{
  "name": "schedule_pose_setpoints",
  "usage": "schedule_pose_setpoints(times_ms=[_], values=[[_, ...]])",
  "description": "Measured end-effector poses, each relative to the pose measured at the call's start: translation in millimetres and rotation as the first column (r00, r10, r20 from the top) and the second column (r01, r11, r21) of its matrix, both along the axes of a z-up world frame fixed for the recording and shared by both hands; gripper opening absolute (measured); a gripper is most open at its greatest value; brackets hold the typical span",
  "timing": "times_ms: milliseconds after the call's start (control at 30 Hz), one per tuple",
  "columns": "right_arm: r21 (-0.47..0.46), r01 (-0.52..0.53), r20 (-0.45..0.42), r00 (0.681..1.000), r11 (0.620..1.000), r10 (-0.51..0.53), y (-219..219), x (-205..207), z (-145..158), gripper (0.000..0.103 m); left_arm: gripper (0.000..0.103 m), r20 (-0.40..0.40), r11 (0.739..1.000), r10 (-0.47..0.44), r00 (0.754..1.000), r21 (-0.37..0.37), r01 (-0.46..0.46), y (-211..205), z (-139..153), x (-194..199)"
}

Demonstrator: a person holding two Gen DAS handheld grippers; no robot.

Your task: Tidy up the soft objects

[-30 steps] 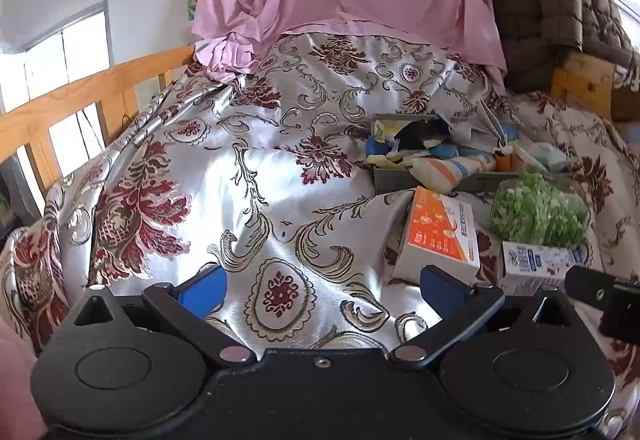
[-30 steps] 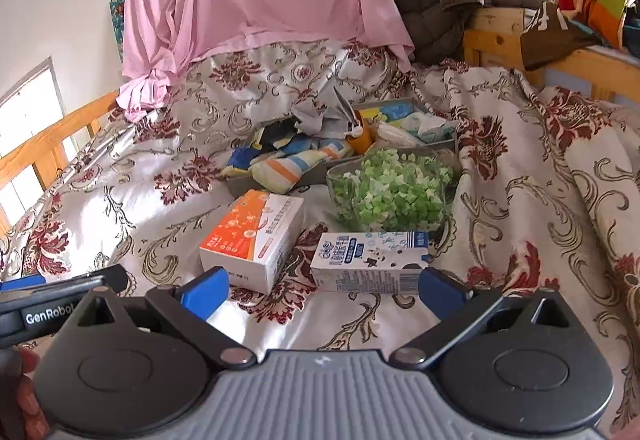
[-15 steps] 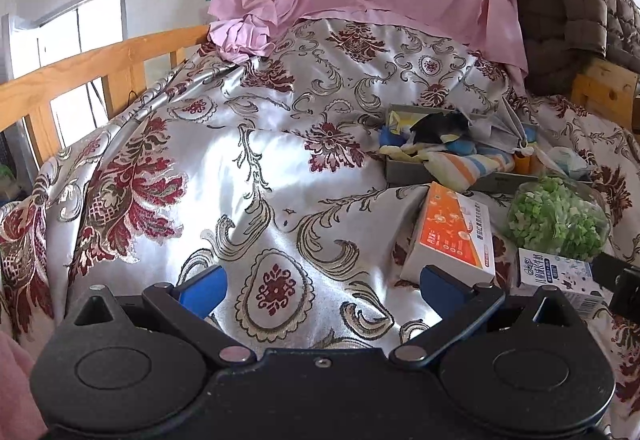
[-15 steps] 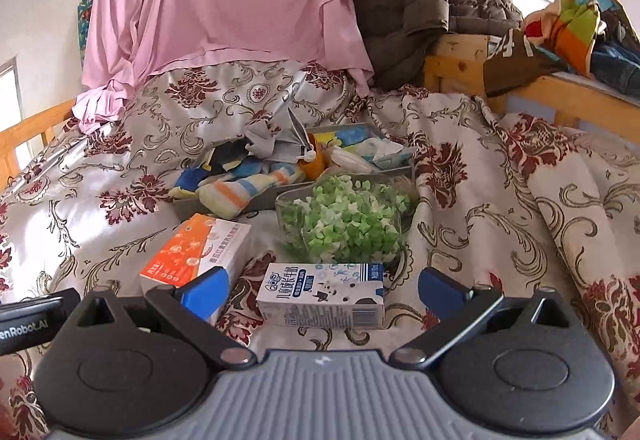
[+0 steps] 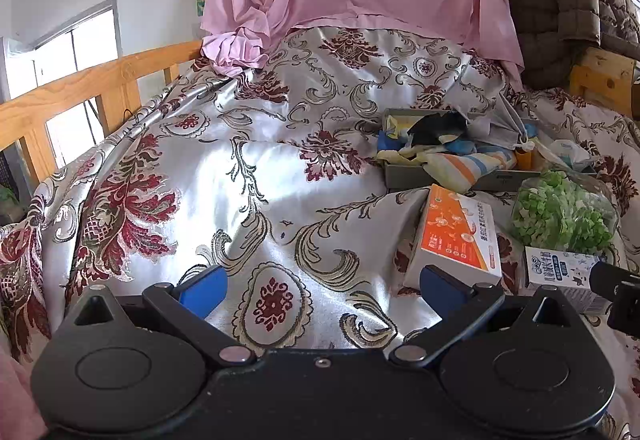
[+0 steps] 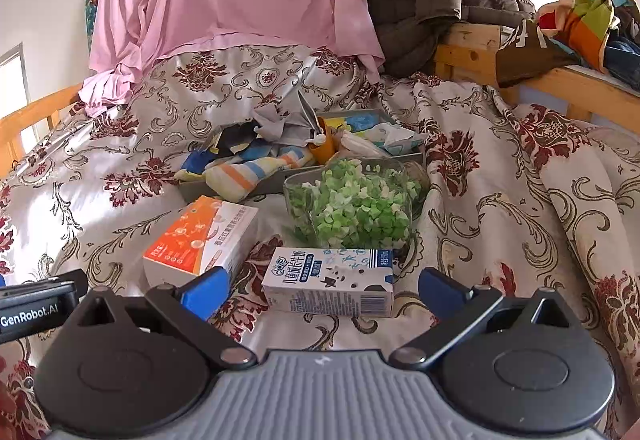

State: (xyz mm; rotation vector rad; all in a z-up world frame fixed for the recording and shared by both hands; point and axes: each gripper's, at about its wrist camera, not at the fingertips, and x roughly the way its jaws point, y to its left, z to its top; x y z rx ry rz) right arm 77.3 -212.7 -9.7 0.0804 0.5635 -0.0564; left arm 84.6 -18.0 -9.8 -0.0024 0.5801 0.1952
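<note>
Both grippers hang over a bed with a shiny flowered bedspread (image 6: pixel 500 175). The left gripper (image 5: pixel 320 286) has its fingers wide apart and holds nothing. The right gripper (image 6: pixel 320 290) is wide apart and empty too, with a milk carton (image 6: pixel 328 282) lying just past its fingers. An orange tissue box (image 6: pixel 200 240) sits beside the carton. Behind them is a clear bag of green bits (image 6: pixel 356 203), maybe paper stars. A gray tray (image 6: pixel 276 179) holds the soft things: a striped sock (image 6: pixel 248 169) and crumpled cloths.
</note>
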Motion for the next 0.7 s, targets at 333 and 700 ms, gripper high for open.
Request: schedule_pose_setpoints(times_ms=[333,700], values=[[0.004,0.001,-0.002,1.0,1.0,-0.001,-1.9,-1.3,0.3,0.103,0.102,-0.005,1.0,0.008,1.0,0.005,-0.008,1.1,0.2,-3.6],[0.002,-0.008,-0.013,1.0,1.0,0.008,-0.9,-1.2,0.0,0.103,0.102,-0.008,1.0,0.001,1.0,0.004,-0.001,0.4,-0.2,-3.4]])
